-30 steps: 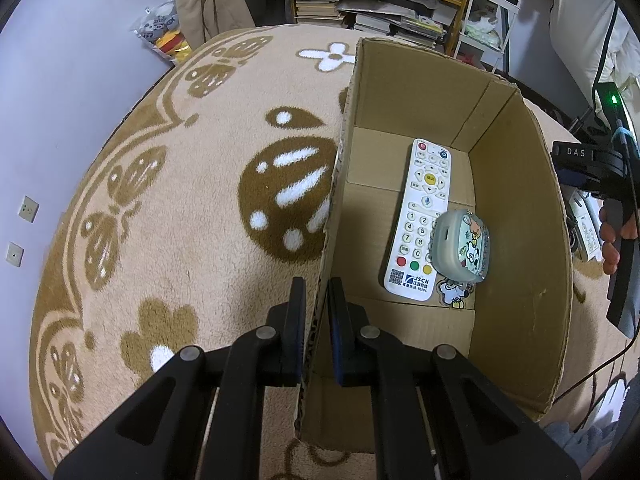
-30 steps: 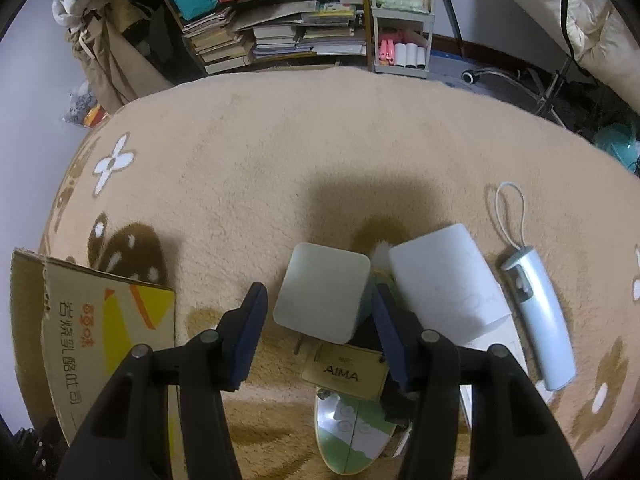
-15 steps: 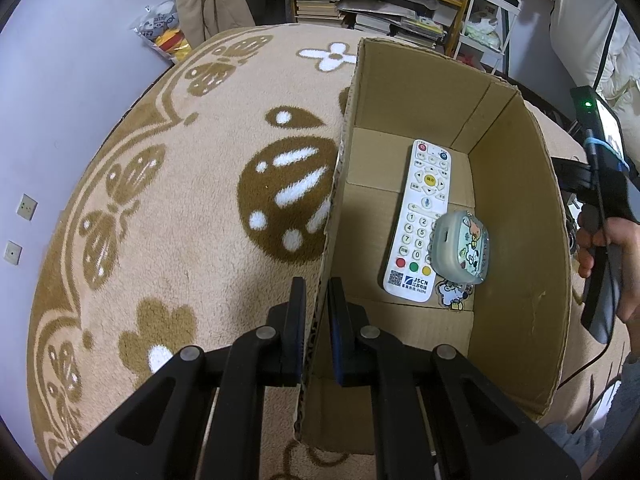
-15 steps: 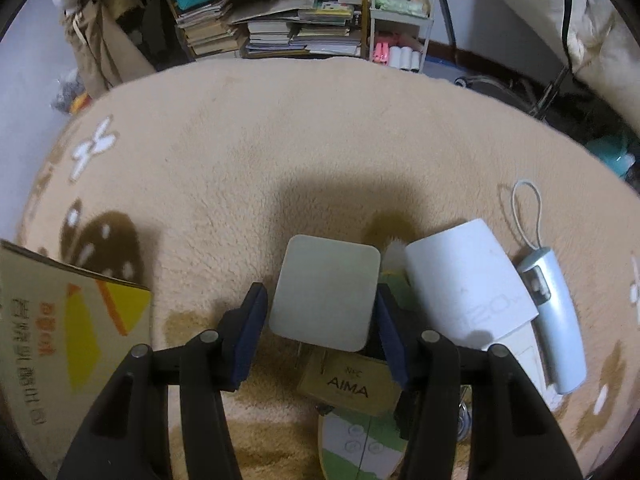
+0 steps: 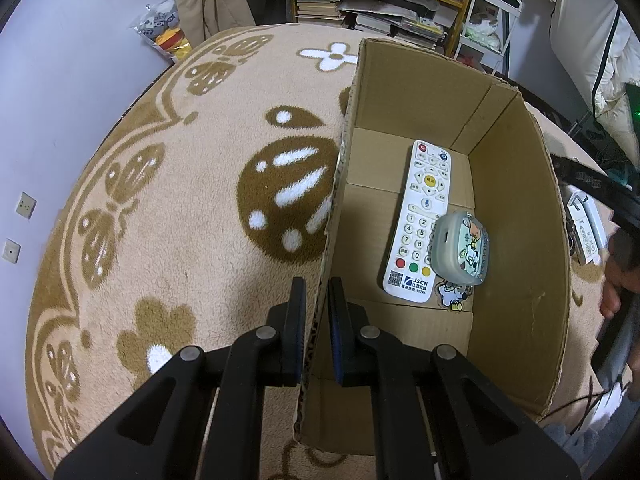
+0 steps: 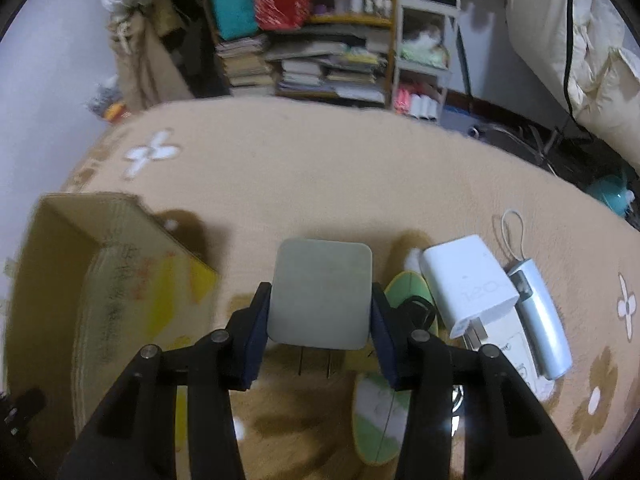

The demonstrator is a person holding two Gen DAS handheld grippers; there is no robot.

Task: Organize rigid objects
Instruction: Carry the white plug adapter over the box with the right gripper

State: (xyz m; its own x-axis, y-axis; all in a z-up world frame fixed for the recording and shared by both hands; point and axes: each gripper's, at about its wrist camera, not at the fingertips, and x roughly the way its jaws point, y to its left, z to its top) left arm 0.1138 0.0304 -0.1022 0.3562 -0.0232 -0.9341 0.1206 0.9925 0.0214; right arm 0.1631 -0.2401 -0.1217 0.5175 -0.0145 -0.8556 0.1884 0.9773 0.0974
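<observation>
Over a flower-patterned carpet (image 6: pixel 320 184), the right gripper (image 6: pixel 320 320) is clamping a grey adapter (image 6: pixel 320 292), its jaws having just closed, for the box (image 6: pixel 100 280) at nine o'clock, whose wall the left gripper (image 5: pixel 316 320) is pinching steady.

Both tongs were matte black plastic. The left tongs (image 5: pixel 316 320) had angular arms with round silver screws and blue-lined pads. The right tongs (image 6: pixel 320 328) matched them, with silver screws behind navy pads and triangular cut-outs in the arms.
</observation>
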